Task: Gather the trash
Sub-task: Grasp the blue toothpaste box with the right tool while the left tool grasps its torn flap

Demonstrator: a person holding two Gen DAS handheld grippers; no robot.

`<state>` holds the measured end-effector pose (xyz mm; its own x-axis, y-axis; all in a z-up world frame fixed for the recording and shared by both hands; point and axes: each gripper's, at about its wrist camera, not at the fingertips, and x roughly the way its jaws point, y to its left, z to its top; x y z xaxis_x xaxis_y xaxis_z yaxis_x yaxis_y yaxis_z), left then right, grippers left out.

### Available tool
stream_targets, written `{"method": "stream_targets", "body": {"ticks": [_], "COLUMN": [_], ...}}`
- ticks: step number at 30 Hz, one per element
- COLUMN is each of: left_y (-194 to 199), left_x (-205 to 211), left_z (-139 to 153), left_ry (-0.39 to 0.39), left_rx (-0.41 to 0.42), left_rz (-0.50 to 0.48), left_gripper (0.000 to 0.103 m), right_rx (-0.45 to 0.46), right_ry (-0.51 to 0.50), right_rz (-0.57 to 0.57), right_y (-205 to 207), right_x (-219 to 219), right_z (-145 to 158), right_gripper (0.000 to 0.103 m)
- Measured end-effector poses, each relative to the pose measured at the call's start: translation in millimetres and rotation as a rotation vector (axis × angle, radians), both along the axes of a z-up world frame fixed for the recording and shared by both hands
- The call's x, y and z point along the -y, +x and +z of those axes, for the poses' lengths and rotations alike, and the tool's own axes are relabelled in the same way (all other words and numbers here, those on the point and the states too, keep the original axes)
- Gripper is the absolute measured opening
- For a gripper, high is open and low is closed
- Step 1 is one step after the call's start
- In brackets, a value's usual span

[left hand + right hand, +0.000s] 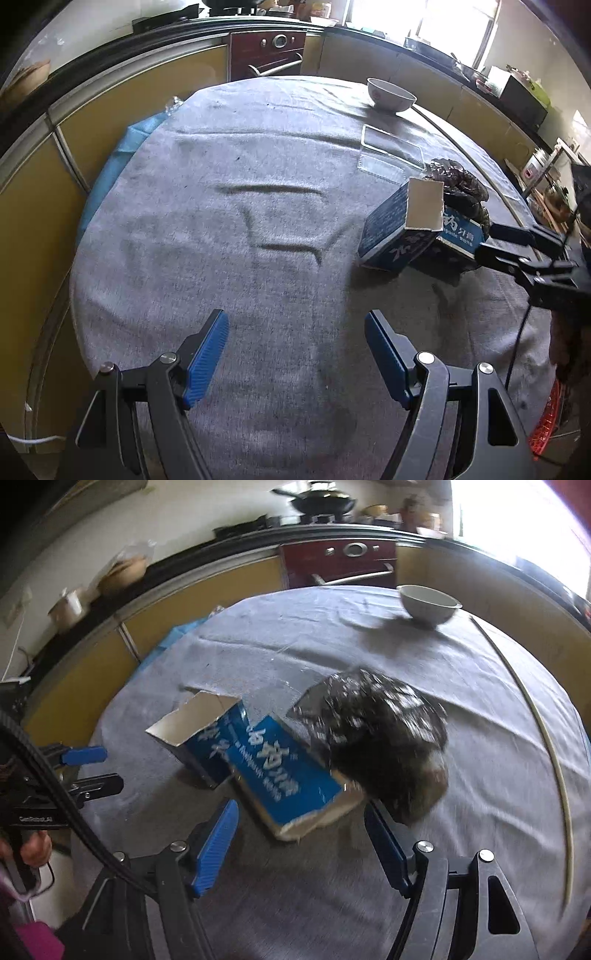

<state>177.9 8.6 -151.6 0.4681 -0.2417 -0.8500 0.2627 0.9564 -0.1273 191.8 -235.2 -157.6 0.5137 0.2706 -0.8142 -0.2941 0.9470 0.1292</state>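
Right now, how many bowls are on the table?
1. The white bowl stands near the far edge of the grey-clothed table, beyond the blue toothpaste box and the crumpled black bag. Anything behind that bag would be hidden.

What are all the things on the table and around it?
Toothpaste box: one, blue, torn open, mid-table.
Crumpled bag: one, black, against the box.
Bowl: one, white, far edge.
Clear plastic tray: one, see-through, near the bowl.
Tablecloth: one, grey.
Oven: one, dark red, behind the table.
Wok: one, black, on the counter.
Left tool: one, blue pads, open, empty.
Right tool: one, blue pads, open, near the box.
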Motion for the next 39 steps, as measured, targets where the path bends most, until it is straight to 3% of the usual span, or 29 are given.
{"method": "stream_targets", "body": {"ticks": [8,14,16,18,23,26,30,39], "left_y": [7,11,12,11,12,11,11,26], "left_x": [6,10,12,14,18,20,27,75], "left_z": [4,4,5,6,8,10,14,10], "left_ry": [0.013,0.009,0.008,0.013,0.011,0.015,0.023,-0.009], "left_rx": [0.007,-0.005,-0.004,0.000,0.005,0.007,0.016,0.015], "left_rz": [-0.025,-0.037,-0.041,-0.042,-0.038,-0.041,-0.054,-0.116], "left_gripper": [0.077,0.077,0.077,0.077,0.077,0.077,0.077,0.080], "right_rx": [-0.085,-0.143,-0.164,-0.139,-0.115,-0.084,-0.049,-0.038], "right_ry": [-0.005,0.082,0.171,0.203,0.113,0.056,0.004,0.108], "right_rz": [0.154,0.180,0.151,0.152,0.183,0.155,0.091,-0.061], "right_y": [36,49,48,43,33,34,32,-14], "right_x": [-13,-15,-10,-10,-25,-29,-23,22], "right_z": [-13,-22,-19,-14,-21,-28,-39,-32], "right_gripper": [0.074,0.075,0.075,0.075,0.077,0.077,0.064,0.063]}}
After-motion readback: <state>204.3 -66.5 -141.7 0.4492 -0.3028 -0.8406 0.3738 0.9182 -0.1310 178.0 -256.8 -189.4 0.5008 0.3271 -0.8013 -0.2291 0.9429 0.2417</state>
